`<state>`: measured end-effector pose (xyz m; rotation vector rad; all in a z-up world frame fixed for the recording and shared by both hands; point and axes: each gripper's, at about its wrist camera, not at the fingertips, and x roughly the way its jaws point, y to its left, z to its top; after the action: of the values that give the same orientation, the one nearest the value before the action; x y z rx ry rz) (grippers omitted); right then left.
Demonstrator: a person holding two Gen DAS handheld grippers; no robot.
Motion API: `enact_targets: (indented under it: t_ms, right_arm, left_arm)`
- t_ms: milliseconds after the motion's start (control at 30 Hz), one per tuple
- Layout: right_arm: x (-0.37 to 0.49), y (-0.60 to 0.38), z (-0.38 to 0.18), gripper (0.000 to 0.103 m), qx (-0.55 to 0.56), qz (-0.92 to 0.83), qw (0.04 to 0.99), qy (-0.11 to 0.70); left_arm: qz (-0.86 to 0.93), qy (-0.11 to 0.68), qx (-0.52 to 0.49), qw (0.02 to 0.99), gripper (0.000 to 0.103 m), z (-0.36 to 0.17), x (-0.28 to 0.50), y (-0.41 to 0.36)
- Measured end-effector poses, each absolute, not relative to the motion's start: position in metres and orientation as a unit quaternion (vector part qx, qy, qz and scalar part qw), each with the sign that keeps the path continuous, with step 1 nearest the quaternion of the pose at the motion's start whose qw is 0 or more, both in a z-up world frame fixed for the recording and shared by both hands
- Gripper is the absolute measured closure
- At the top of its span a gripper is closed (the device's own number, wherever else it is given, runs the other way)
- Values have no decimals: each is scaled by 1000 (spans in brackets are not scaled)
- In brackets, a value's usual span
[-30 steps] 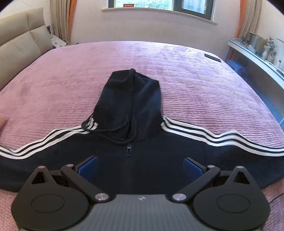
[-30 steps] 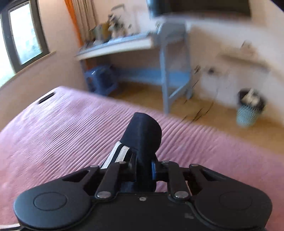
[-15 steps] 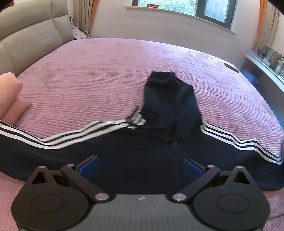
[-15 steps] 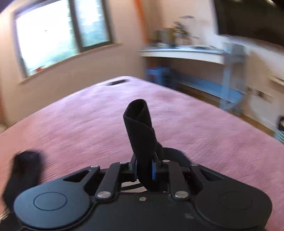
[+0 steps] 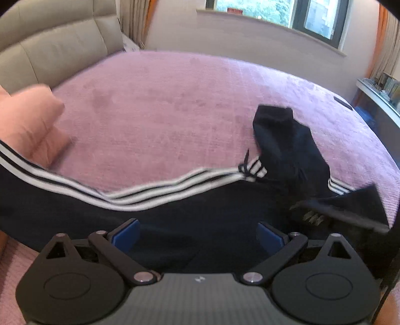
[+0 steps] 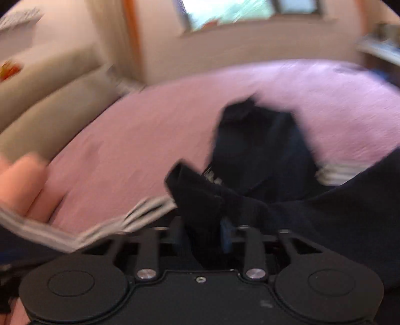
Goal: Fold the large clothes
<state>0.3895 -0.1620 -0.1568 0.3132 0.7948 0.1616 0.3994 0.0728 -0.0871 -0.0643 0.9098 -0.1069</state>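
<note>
Pink bedspread [image 5: 175, 112] carries the black hoodie [image 5: 200, 220] along its near edge. Left gripper [image 5: 197, 233] hovers over it, jaws apart. Right gripper [image 6: 203, 232] is clamped on a sleeve cuff [image 6: 197, 200].

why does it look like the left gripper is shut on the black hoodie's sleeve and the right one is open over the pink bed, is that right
Swapped. The right gripper is shut on the sleeve in the right wrist view; the left gripper is open over the black hoodie on the pink bed.

No words or numbers can be read anywhere. The only mark is a small pale emblem [image 5: 199, 279] on the grey housing of the left claw [image 5: 197, 233], at the lower middle of the frame, too small to make out. The red sign [image 5: 233, 10] on the window sill is illegible.
</note>
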Motion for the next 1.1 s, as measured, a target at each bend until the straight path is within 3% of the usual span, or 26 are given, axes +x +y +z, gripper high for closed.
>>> enact_targets:
  t_ms: [167,267,333,433,467,533,633,667,967,1100]
  right_arm:
    - [370,-182,-163,38,144,74,890,426]
    - [355,-225,-157,46,97,-14,903,419]
    - [346,-259,-155,63,61,-86,906,411]
    - [342,-304,-155,63,35,-161,899,405]
    - [339,-314,-157,63,25,-184,897,402]
    - [342,-328,-160,63,13,-215,892,398]
    - [345,-337,-173,63,31,-224,880,418]
    - [347,-337,-179,63,41,-221,873,432]
    - [336,-320,-142,63,88,-155,899,399]
    - [353,-311,-128,63,87,-142,909,383]
  left_arm:
    - [-116,480,-79,866,10,-125,423,75]
    - [-142,489,-93,855,15,-146,440,58]
    - [-143,495,-94,852,17,-157,451,46]
    - [-121,515,-101,843,25,-173,468,34]
    - [-121,522,-107,838,34,-177,473,33]
    - [-127,535,-122,826,43,-186,479,29]
    - [-133,535,-112,827,73,-193,484,18]
    - [-130,534,-99,830,96,-193,484,13]
    - [-150,414,-140,887,99,-110,472,44]
    - [-89,414,-96,901,99,-105,473,72]
